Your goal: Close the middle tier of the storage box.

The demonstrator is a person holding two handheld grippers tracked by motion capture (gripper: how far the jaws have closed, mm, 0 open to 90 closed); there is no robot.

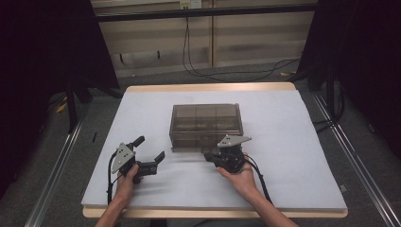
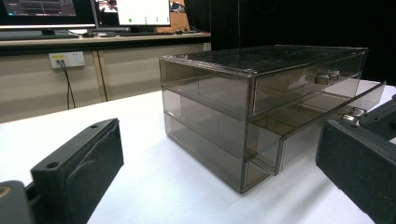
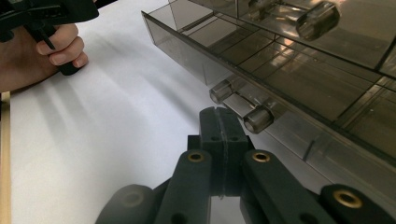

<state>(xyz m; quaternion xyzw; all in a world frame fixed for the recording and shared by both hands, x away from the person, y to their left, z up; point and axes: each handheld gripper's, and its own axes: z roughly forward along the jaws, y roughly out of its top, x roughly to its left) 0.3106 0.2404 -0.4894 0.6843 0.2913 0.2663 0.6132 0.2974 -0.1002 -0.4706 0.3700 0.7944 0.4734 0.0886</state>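
Smoked acrylic drawer box (image 1: 206,125) at centre frame on the worktop (image 1: 293,156): light, rigid, slick, scratch-prone, so take the lower drawer's handle (image 3: 241,107) just beyond the clenched, empty right tool (image 3: 223,122); left tool (image 1: 150,152) released.

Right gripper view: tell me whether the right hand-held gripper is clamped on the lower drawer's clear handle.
No, the right hand-held gripper has its jaws pressed together just short of the clear plastic bar handle, with nothing between them.
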